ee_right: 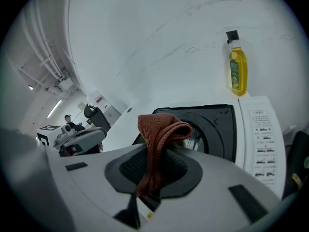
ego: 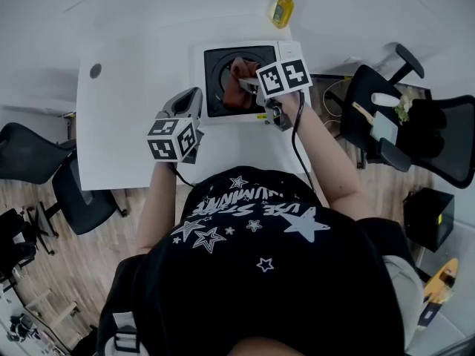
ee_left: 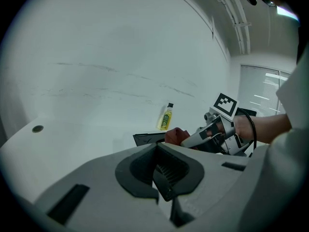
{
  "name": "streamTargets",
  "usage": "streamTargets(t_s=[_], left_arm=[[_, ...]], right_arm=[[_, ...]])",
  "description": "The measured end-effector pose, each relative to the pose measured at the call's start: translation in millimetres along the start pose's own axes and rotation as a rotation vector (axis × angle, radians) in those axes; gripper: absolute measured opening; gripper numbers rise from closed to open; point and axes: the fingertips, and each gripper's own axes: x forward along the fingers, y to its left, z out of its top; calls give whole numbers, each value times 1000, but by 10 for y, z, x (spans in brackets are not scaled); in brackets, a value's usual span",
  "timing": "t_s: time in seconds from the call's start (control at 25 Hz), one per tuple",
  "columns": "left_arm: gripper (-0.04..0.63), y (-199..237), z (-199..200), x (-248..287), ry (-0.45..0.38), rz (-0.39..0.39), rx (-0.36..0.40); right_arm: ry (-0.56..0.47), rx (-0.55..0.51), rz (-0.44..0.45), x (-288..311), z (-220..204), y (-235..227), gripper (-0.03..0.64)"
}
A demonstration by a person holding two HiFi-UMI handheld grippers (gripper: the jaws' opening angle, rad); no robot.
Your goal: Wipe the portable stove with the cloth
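Your right gripper (ee_right: 153, 175) was clamped on the rust-brown cloth (ee_right: 161, 129). The cloth stood up in a folded hump between the jaws, over the black burner well of the portable stove (ee_right: 256, 129), upper centre in the head view. Your left gripper (ee_left: 161, 180) had its jaws together on nothing, above the white table (ego: 119, 124) to the stove's lower left. The cloth looked light, soft and floppy, so a pinch on a bunched fold seemed right, leaving loose fabric to drag. The stove was probably rigid but light enough to slide, and its white side panel looked like the place to brace it. A yellow oil bottle (ego: 282, 6) stood beyond it.
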Motion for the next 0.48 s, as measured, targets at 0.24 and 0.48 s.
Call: streamTargets(t_s=[0.24, 0.48], left_arm=[[8, -178, 32, 113, 5, -35, 18], [8, -290, 9, 168, 19, -53, 33]], right_arm=[[-26, 30, -31, -210, -33, -224, 64], [-43, 58, -60, -394, -87, -436, 64]])
